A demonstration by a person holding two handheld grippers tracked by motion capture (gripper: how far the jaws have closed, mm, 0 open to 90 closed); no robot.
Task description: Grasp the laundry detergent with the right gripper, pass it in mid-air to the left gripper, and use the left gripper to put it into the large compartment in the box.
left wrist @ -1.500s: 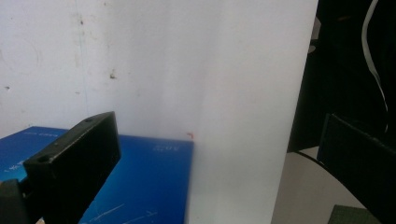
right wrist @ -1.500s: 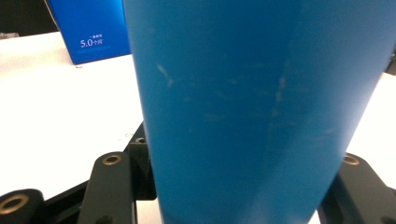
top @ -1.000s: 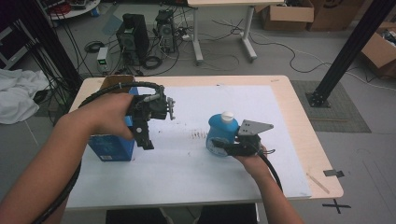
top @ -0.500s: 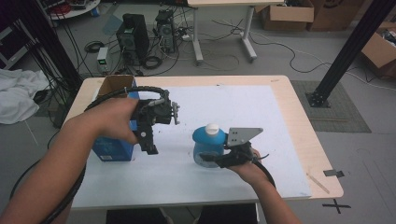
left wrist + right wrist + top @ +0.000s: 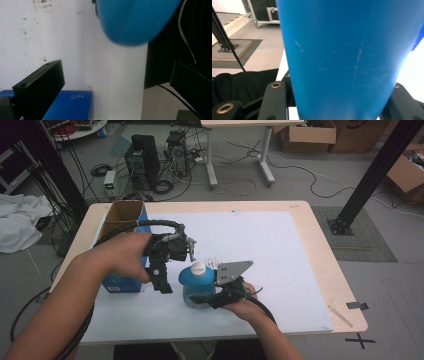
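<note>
Nearest the person, in the high view, the right hand (image 5: 240, 306) comes in from the bottom edge and holds the right gripper (image 5: 202, 298) low over the front of the bench (image 5: 320, 245), its grey three-cornered plate on top and its cable trailing back along the forearm. The right gripper is pinching a blue bottle (image 5: 196, 287) with a white cap; the right gripper view shows the bottle's blue wall (image 5: 342, 60) rising between the two black jaws, which press against it on either side. Whether the bottle's base touches the white sheet (image 5: 260, 255) that covers most of the bench cannot be told. Just to the left of the bottle, the left hand (image 5: 125, 257) holds the left gripper (image 5: 162, 282) pointing down toward the sheet, with its thick black cable looping up behind it. In the left gripper view its two black jaws stand spread wide apart with nothing between them, the rounded blue body of the bottle (image 5: 135, 22) hangs near the top of the picture, and the stained white sheet lies below. Left of that gripper, partly hidden by the left hand, a blue carton (image 5: 122, 282) with an open brown cardboard top stands on the bench near its left edge. Beyond the bench, on the grey floor (image 5: 310, 180), are computer towers (image 5: 145, 160), loose cables, a white-legged table, cardboard boxes and a black diagonal beam.
</note>
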